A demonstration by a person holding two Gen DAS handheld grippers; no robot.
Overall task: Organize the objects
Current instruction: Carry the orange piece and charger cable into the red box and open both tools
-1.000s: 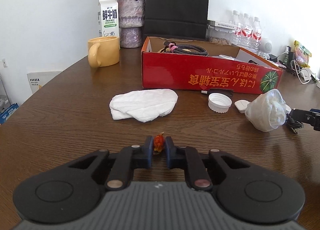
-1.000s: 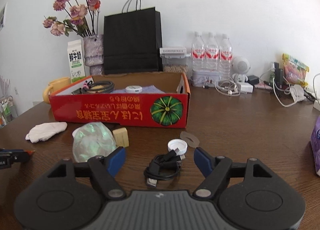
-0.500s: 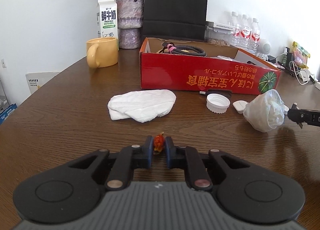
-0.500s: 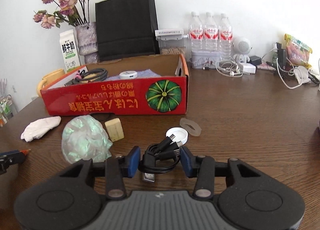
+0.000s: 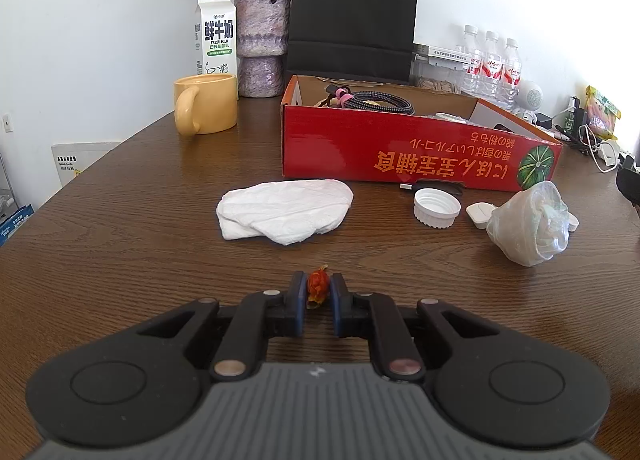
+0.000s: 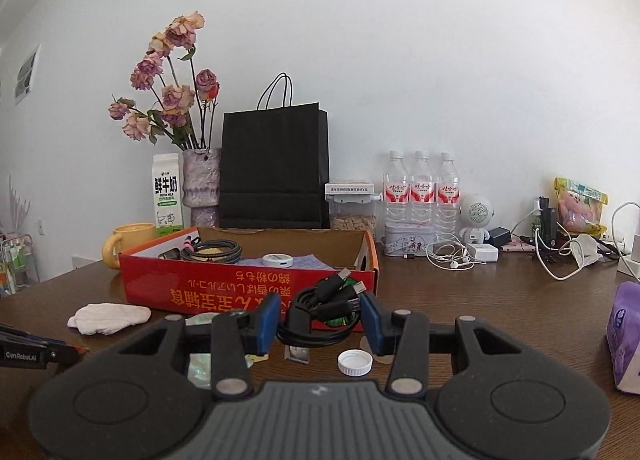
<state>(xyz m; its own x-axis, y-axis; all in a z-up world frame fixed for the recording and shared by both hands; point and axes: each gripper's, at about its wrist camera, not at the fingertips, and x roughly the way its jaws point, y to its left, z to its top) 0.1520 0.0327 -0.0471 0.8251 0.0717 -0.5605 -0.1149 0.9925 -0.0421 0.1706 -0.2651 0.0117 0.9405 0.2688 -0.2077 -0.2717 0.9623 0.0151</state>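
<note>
My left gripper (image 5: 318,292) is shut on a small orange-red dried flower bud (image 5: 318,287), low over the wooden table. My right gripper (image 6: 320,316) is shut on a coiled black USB cable (image 6: 322,310) and holds it lifted off the table, in front of the red cardboard box (image 6: 224,292). In the box (image 5: 400,156) lie a braided cable coil (image 6: 212,251), a round white case (image 6: 277,260) and a purple cloth. The left gripper shows at the left edge of the right wrist view.
On the table lie a white crumpled tissue (image 5: 284,210), a white ribbed lid (image 5: 437,207), a crumpled clear plastic bag (image 5: 530,226) and a small white bottle cap (image 6: 355,363). A yellow mug (image 5: 205,108), milk carton, vase, black paper bag, water bottles and cables line the back. A purple pack (image 6: 624,336) stands right.
My right gripper closed on the black USB cable and lifted it off the table, tilting up toward the red box. The left gripper kept still with the bud.
</note>
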